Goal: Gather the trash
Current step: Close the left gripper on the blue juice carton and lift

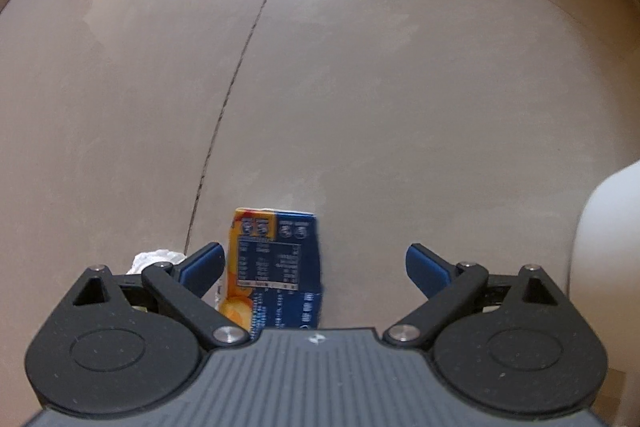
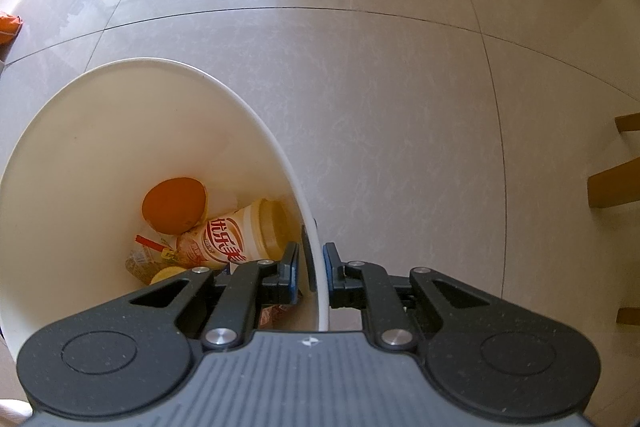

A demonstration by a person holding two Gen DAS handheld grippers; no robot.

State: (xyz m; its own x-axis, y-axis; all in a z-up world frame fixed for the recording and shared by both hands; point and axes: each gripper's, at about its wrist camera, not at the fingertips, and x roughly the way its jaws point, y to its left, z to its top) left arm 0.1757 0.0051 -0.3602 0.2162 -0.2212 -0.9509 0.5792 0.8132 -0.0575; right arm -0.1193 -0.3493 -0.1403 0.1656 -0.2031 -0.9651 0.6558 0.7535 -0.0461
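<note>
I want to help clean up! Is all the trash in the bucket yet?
Not yet. A cup and an orange lid are in the white bin, whose rim the right gripper holds. The open left gripper is around a juice carton; a tissue waits.

The carton is dark blue with a yellow-orange side panel and a black table of pale print. Just left of the carton lies a white crumpled tissue. The floor is glossy beige tile with dark grout lines. The bin is white, cream inside. In the bin lie an orange lid and a cream cup with red lettering.
</note>
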